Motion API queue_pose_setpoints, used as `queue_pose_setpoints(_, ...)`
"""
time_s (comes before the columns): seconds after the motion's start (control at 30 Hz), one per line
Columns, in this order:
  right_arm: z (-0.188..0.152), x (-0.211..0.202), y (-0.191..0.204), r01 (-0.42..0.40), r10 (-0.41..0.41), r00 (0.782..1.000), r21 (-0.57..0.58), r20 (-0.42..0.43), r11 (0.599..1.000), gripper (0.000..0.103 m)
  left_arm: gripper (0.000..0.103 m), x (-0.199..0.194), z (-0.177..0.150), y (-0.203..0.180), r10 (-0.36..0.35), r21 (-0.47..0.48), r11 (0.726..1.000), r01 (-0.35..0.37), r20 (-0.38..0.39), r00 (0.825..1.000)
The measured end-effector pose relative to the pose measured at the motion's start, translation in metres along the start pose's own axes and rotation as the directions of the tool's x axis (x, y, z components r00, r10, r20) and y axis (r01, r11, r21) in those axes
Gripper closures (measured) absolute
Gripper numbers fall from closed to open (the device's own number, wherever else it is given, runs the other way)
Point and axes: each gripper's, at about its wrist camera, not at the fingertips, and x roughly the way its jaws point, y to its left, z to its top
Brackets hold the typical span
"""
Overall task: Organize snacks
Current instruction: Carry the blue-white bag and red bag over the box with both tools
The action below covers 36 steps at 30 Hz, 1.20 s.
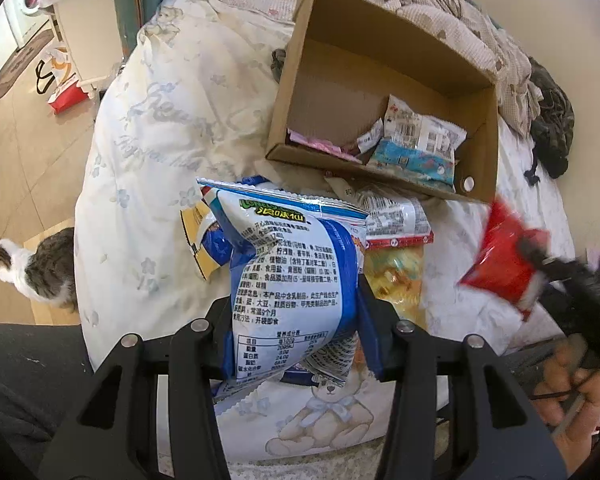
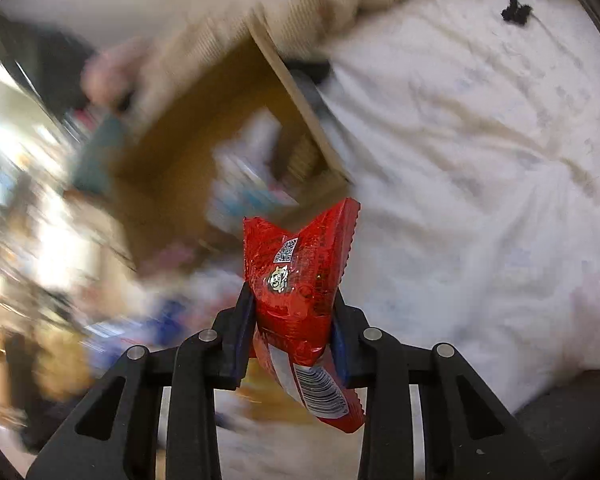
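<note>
Red packet (image 2: 300, 280) clamped in right gripper (image 2: 292, 320); left gripper (image 1: 296, 320) clamps blue-white bag (image 1: 292, 272).

both wrist views close, sharing box (image 1: 384, 92)

Printed quilt (image 1: 172, 128) under cardboard box (image 1: 476, 176), loose snack packets (image 1: 400, 220), perhaps more.

The cardboard box (image 1: 380, 92) lies open on the bed (image 1: 160, 128), its far half bare while small packets (image 1: 416, 144) crowd the near right corner. Loose snack bags (image 1: 396, 220) sit against its near wall (touching it), blocking a low approach. The quilt to the box's left is bare. A crumpled blanket (image 1: 440, 12) borders the far side.
</note>
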Motion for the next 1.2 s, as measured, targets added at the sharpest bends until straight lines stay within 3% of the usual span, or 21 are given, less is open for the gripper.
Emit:
queue_pose_setpoints(0.1, 0.003, -0.022, 0.017, -0.078, 0.085, 0.991, -0.063, 0.107, 0.995, 0.069, 0.059, -0.006, 0.002, 0.002, -0.001, -0.009, 1.000, 0.002, 0.038, 0.999)
queue_pose_setpoints(0.5, 0.006, -0.023, 0.023, -0.171, 0.177, 0.979, -0.064, 0.103, 0.983, 0.069, 0.059, -0.026, 0.009, -0.004, 0.025, 0.022, 0.999, -0.029, 0.151, 0.988)
queue_pose_setpoints(0.87, 0.022, -0.030, 0.038, -0.056, 0.079, 0.983, -0.140, 0.164, 0.989, 0.069, 0.059, -0.039, 0.048, -0.019, 0.054, 0.079, 0.994, -0.071, 0.203, 0.978)
queue_pose_setpoints(1.2, 0.035, -0.007, 0.051, -0.050, 0.072, 0.990, -0.173, 0.122, 0.984, 0.069, 0.059, -0.032, 0.093, -0.038, 0.057, 0.127, 0.988, -0.087, 0.228, 0.972)
